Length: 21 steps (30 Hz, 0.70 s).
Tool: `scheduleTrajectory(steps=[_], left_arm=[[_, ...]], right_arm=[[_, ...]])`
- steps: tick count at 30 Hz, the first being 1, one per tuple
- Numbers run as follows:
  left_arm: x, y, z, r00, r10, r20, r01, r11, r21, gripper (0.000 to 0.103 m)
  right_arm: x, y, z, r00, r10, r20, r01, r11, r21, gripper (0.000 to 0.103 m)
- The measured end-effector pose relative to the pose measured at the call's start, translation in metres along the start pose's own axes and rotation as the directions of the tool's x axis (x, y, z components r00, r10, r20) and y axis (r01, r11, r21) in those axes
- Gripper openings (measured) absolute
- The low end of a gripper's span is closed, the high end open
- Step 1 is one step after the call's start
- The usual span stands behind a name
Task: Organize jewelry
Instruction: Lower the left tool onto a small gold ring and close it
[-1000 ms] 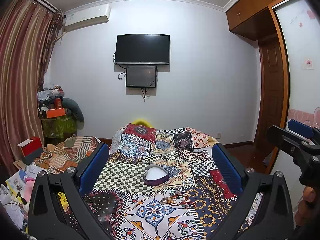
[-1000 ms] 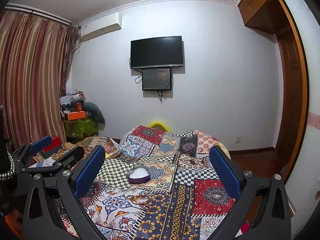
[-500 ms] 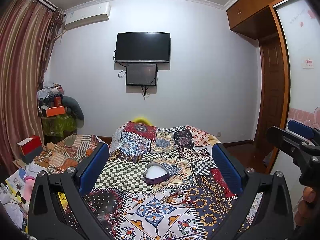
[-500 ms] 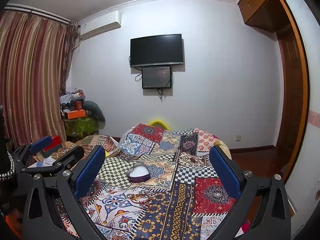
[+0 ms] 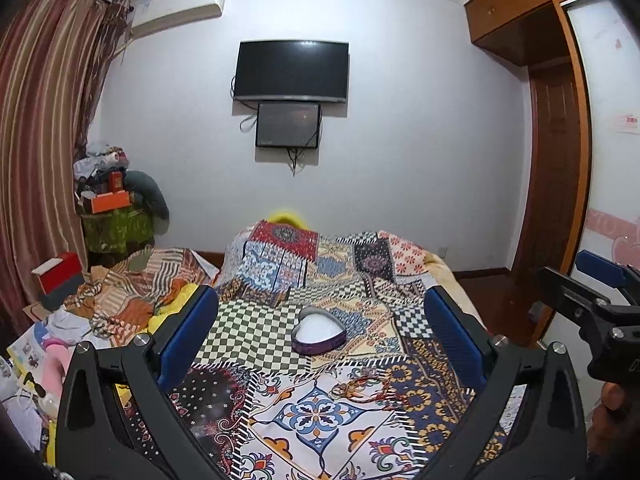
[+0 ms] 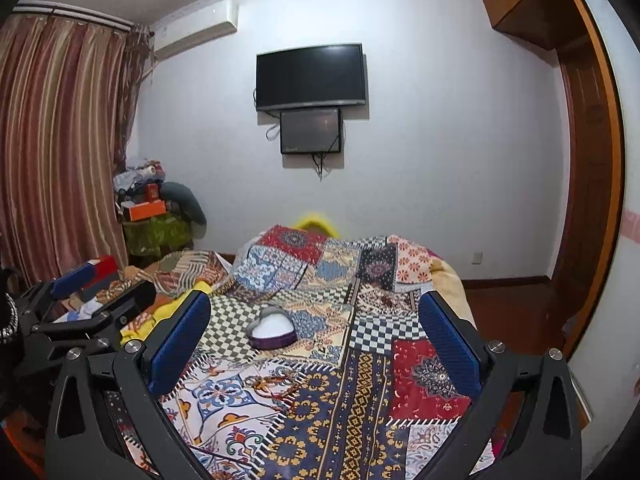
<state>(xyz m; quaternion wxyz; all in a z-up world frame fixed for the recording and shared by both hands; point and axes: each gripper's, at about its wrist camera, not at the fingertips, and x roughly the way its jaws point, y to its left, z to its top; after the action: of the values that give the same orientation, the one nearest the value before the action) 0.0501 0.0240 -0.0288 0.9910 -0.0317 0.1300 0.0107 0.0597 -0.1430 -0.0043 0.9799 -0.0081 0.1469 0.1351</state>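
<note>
An open heart-shaped purple box with a white lining sits on the patchwork bedspread; it also shows in the right wrist view. A tangle of red and gold jewelry lies on the spread just in front of the box, also seen in the right wrist view. My left gripper is open and empty, held above the bed short of the box. My right gripper is open and empty, to the right of the left one.
The bed's right edge drops to a wooden floor by a wardrobe. Piled clothes and boxes lie to the left of the bed. A TV hangs on the far wall.
Both views have tilted slightly downward, so the box and jewelry sit a little higher in frame. Both grippers stay open.
</note>
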Motion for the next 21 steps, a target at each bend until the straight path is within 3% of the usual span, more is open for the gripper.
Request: scheduleTrajectory(steps=[11, 19, 21], left_arm=[[0.068, 0.032, -0.029, 0.986, 0.044, -0.161, -0.052, 0.997, -0.051, 0.102], [0.116, 0.052, -0.059, 0.948, 0.056, -0.312, -0.079, 0.995, -0.062, 0.083], [0.127, 0.053, -0.067, 0.935, 0.053, -0.352, -0.077, 0.995, -0.057, 0.077]], right_arm=[[0.068, -0.018, -0.03, 0.981, 0.005, -0.192, 0.001, 1.0, 0.027, 0.103], [0.112, -0.027, -0.053, 0.938, 0.06, -0.341, -0.044, 0.998, 0.055, 0.102], [0.121, -0.03, -0.061, 0.925, 0.08, -0.373, -0.06, 0.996, 0.065, 0.095]])
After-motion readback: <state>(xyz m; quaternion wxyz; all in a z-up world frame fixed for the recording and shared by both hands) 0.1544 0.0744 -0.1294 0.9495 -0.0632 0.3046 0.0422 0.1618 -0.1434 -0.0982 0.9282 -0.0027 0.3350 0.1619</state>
